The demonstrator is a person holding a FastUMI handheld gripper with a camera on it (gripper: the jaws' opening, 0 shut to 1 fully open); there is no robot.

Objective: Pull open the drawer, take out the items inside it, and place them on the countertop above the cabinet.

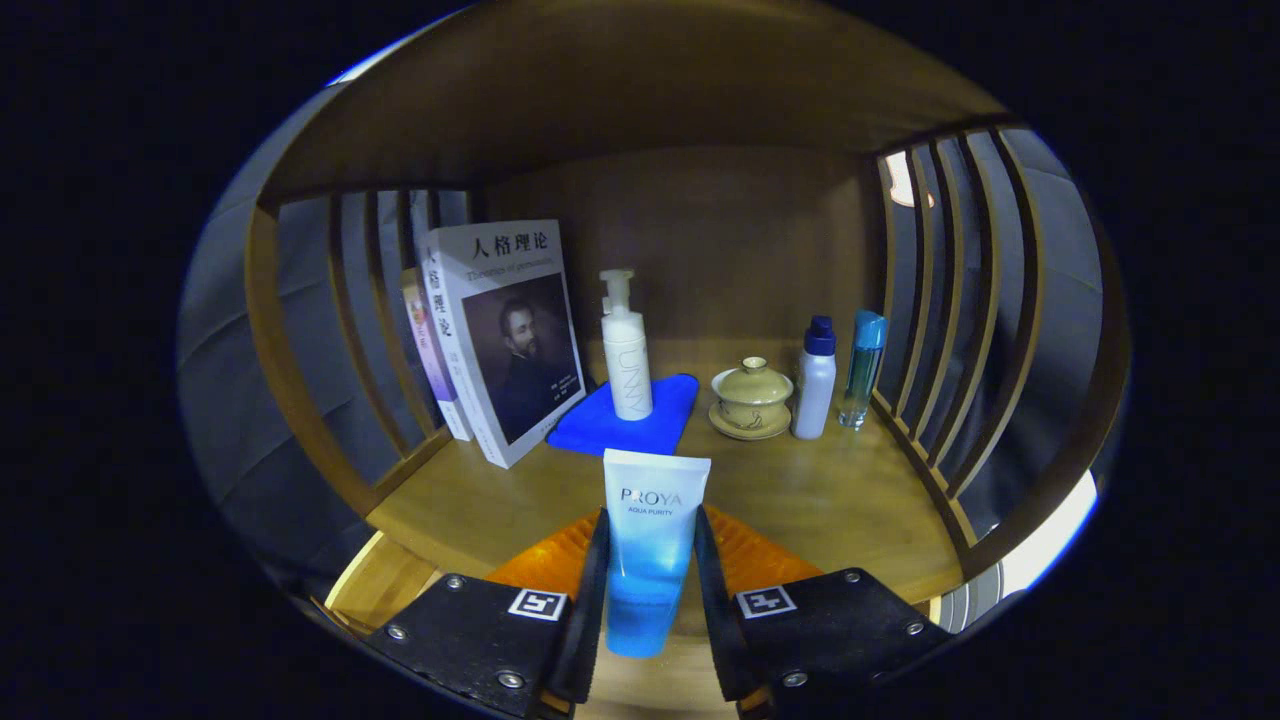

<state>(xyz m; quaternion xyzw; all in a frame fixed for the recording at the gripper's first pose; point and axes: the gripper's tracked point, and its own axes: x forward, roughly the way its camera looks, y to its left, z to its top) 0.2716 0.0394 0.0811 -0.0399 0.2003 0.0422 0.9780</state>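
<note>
My gripper (650, 535) is shut on a white-and-blue tube (652, 540), which stands upright between the two fingers with its white end up. The tube hangs just above the front part of the wooden countertop (820, 500). Beyond the fingers, a white pump bottle (625, 350) stands on a blue cloth (628, 415) near the middle of the countertop.
Books (505, 335) lean at the left against the slatted side wall. A lidded ceramic cup on a saucer (751, 398), a white bottle with a blue cap (815, 380) and a clear blue bottle (862, 370) stand at the right. Slatted rails (950, 330) and a wooden back panel enclose the shelf.
</note>
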